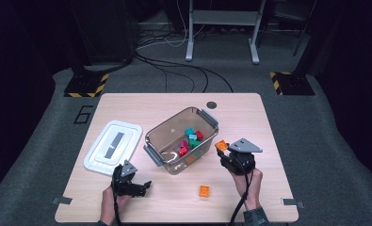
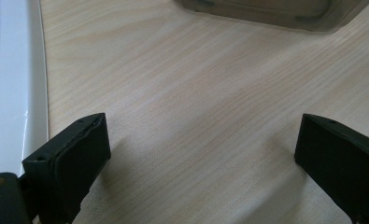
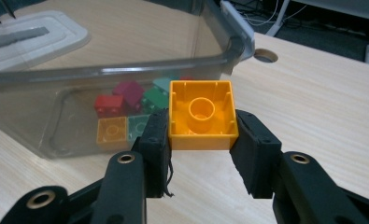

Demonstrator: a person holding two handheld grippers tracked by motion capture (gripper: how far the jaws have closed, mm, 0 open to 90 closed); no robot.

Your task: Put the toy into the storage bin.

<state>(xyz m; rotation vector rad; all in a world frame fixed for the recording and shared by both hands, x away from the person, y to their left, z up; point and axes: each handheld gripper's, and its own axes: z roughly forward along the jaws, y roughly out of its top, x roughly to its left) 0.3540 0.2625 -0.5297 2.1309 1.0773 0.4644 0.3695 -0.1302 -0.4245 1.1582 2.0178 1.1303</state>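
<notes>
Now your right gripper (image 3: 201, 135) clamps the orange block (image 3: 201, 114), hollow side toward you, low in frame; the bin (image 3: 126, 74) lies just beyond, upper left. Your left gripper (image 2: 201, 154) gapes wide.

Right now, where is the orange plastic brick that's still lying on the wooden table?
In the high view, the loose orange plastic brick lies near the table's front edge, between the two grippers, in front of the clear plastic bin.

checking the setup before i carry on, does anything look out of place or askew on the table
One orange brick lies loose on the table outside the clear bin, while the other bricks sit inside it. The bin stands at an angle to the table edges, its white lid off beside it. Nothing looks damaged.
</notes>
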